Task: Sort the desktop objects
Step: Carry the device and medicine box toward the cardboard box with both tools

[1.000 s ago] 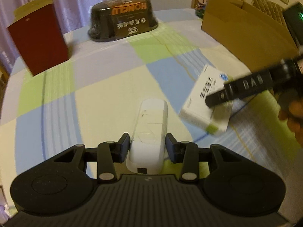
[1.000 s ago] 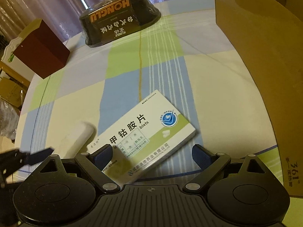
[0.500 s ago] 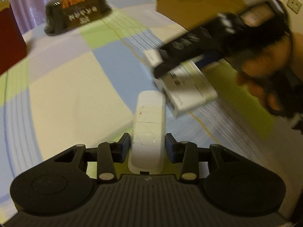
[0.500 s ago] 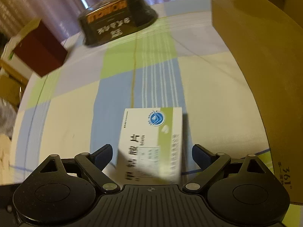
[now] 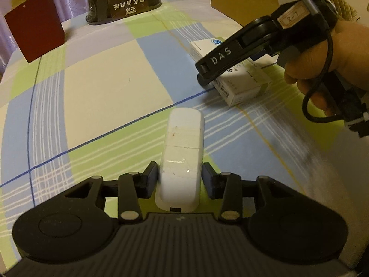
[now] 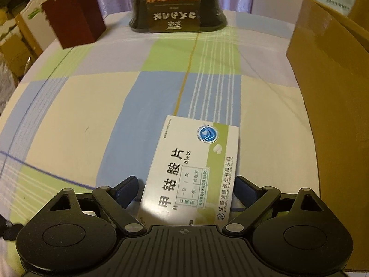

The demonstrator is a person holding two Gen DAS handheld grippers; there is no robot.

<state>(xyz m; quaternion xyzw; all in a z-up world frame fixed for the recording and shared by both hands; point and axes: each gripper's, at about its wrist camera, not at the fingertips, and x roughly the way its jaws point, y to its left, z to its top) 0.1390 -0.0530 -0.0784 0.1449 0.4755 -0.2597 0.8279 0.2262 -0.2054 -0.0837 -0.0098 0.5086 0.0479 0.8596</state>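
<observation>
While both hands work over the checked cloth of the desk (image 6: 92, 106), each tool straddles one item. The left tool (image 5: 180, 177) has its pads against the sides of a white oblong device (image 5: 183, 152), apparently clamped on it, though a sliver of gap on the right pad leaves that unsure. The right tool (image 6: 185, 190) stands open around a white and green medicine box (image 6: 196, 161), with small gaps on both sides, so it does not grip yet. The box lies flat just beyond and right of the device, near a tall cardboard box (image 6: 334, 92).

To close well, I judge the right tool should square itself to the slightly skewed medicine box and press on its long sides.

Beyond the medicine box, the desk is open up to a dark packaged bowl (image 6: 177, 11) and a red carton (image 6: 73, 20) at the far edge. The cardboard wall crowds its right side.
</observation>
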